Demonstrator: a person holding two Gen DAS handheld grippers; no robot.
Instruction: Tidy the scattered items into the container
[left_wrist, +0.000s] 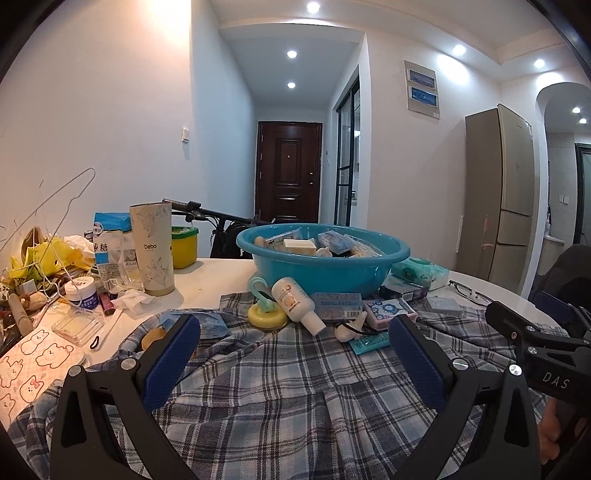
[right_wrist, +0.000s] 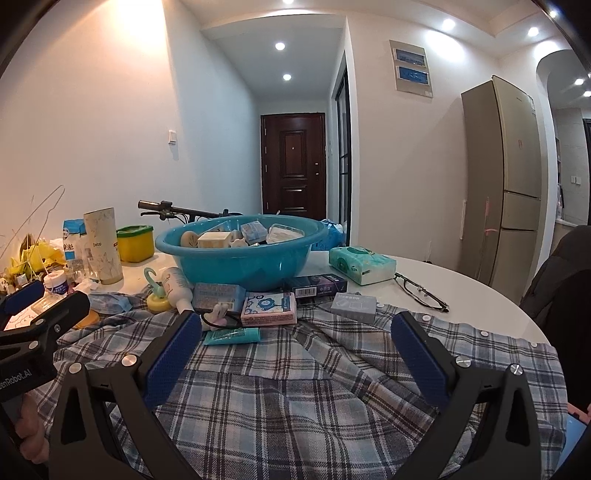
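Note:
A blue plastic basin (left_wrist: 321, 271) (right_wrist: 240, 264) stands on the white table and holds several small boxes and soaps. In front of it, loose items lie on a plaid shirt (left_wrist: 280, 398) (right_wrist: 295, 391): a white lotion bottle (left_wrist: 297, 304) (right_wrist: 177, 286), a yellow and green hook toy (left_wrist: 266, 314), a pink floral box (left_wrist: 388, 312) (right_wrist: 269, 308), a teal tube (right_wrist: 231, 335), a grey box (right_wrist: 353, 307) and a dark box (right_wrist: 317, 286). My left gripper (left_wrist: 294, 345) is open and empty above the shirt. My right gripper (right_wrist: 295, 341) is open and empty beside it.
A green tissue pack (right_wrist: 361, 265) and glasses (right_wrist: 421, 291) lie on the right of the table. At the left stand a tall Debo cup (left_wrist: 152, 249), a sugar bag (left_wrist: 109, 240), a yellow tub (left_wrist: 184, 246), a white jar (left_wrist: 81, 293) and yellow clutter. A fridge (right_wrist: 511, 184) stands behind.

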